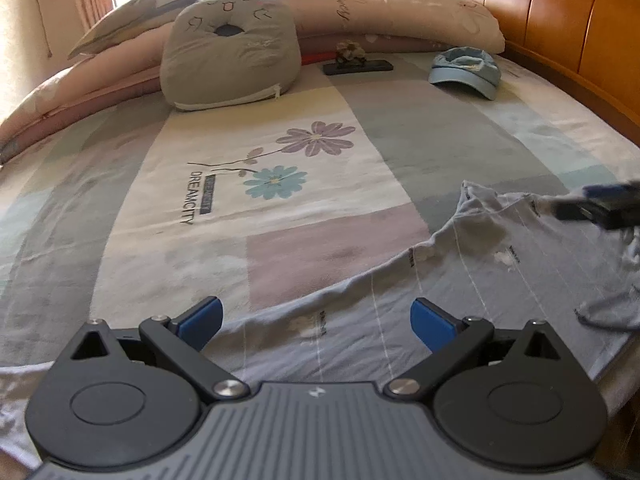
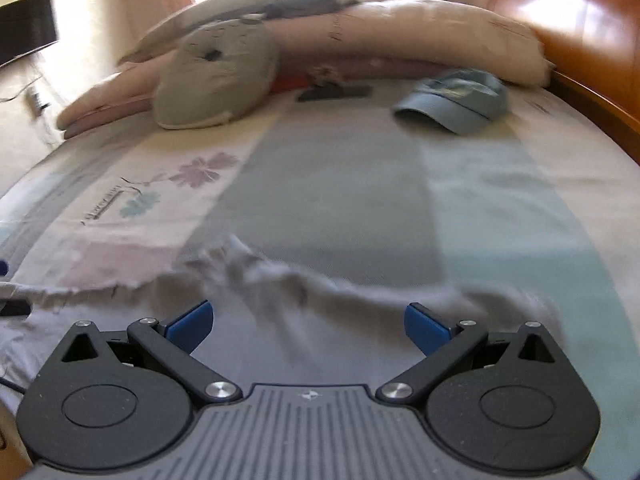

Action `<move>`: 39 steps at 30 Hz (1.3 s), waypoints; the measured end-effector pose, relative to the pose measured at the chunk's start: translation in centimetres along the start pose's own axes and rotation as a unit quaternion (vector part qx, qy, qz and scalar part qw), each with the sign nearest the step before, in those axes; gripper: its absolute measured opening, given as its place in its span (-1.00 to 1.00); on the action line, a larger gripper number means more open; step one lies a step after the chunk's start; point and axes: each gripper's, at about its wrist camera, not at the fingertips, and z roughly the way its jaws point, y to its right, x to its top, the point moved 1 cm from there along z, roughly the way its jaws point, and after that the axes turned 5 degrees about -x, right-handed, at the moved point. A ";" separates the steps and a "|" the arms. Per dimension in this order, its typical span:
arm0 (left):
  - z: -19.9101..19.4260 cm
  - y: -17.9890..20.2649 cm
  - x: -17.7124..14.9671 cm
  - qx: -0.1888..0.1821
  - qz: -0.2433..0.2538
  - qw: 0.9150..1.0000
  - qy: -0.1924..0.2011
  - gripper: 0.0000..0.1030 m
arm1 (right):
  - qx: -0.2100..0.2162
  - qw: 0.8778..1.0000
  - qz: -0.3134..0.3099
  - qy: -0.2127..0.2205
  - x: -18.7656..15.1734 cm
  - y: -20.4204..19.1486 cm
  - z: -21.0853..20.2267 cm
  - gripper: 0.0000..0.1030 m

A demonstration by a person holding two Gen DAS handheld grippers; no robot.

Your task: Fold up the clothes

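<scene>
Hovering wide-spread just above grey striped cloth: left gripper point(image 1: 316, 320), blue pads apart, gripping nothing, aimed across the bed toward the headboard point(image 1: 560, 12). Lying rumpled along the near edge of the patchwork bedsheet point(image 1: 280, 200): the garment point(image 1: 460, 272), a pale grey top with thin light stripes, one corner peaking up toward the middle of the sheet, a fold bunching at its right side. Showing likewise spread and empty over the same cloth: right gripper point(image 2: 308, 324), its view smeared by motion blur, so probably moving; from the left wrist view, appearing at the far right edge as a dark blurred shape over the garment.

Judging the step as spreading or grasping before any fold: not yet pinching. Doing it well probably means lowering each gripper onto a true edge or corner, not the bunched middle, closing on a single layer, then drawing both apart evenly to flatten before folding. Risking a crooked fold if only wrinkled slack gets caught.

Staying well apart at the far end: blue cap point(image 1: 466, 72), grey cushion point(image 1: 232, 56), dark flat object point(image 1: 358, 66).
</scene>
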 end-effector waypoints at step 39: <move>-2.6 -10.6 -7.2 0.025 -0.115 0.993 0.005 0.94 | -0.068 0.984 -0.160 -0.028 1.6 -13.8 6.2 1.00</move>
